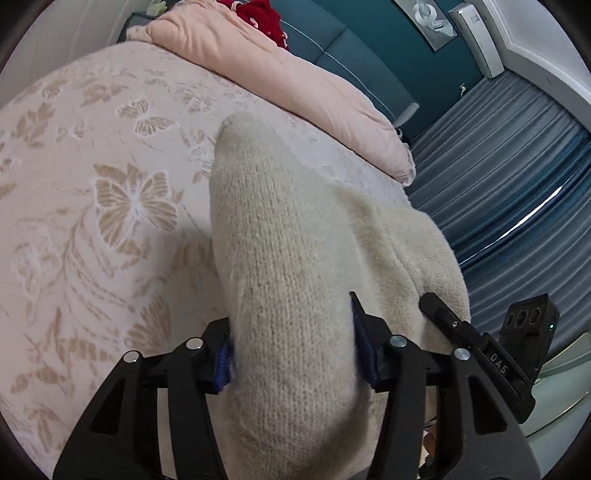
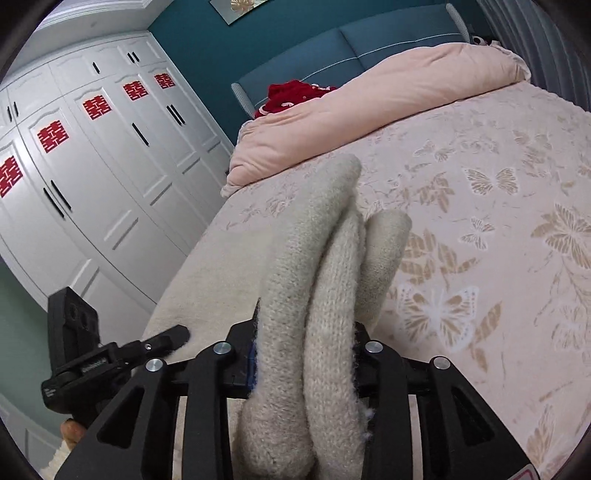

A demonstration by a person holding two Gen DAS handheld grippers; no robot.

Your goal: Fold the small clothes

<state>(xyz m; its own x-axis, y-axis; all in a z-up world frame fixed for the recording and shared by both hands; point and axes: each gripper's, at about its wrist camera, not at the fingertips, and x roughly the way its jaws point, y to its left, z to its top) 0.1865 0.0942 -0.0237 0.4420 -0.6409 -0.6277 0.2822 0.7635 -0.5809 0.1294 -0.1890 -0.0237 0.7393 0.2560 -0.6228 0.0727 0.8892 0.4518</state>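
A cream knitted garment (image 1: 291, 258) lies bunched on the pink butterfly-patterned bedspread (image 1: 92, 166). My left gripper (image 1: 291, 354) is shut on a thick fold of it, which runs forward between the blue pads (image 1: 223, 362). In the right wrist view the same cream knit (image 2: 325, 266) shows as several rolled folds. My right gripper (image 2: 306, 354) is shut on them, lifted over the bedspread (image 2: 498, 221). A flat part of the knit (image 2: 207, 280) lies to the left.
A pink duvet roll (image 1: 288, 81) lies across the head of the bed, with a red garment (image 1: 258, 14) behind it. A teal headboard (image 2: 351, 48) stands beyond. White wardrobes (image 2: 92, 166) are left; grey-blue curtains (image 1: 517, 166) are right.
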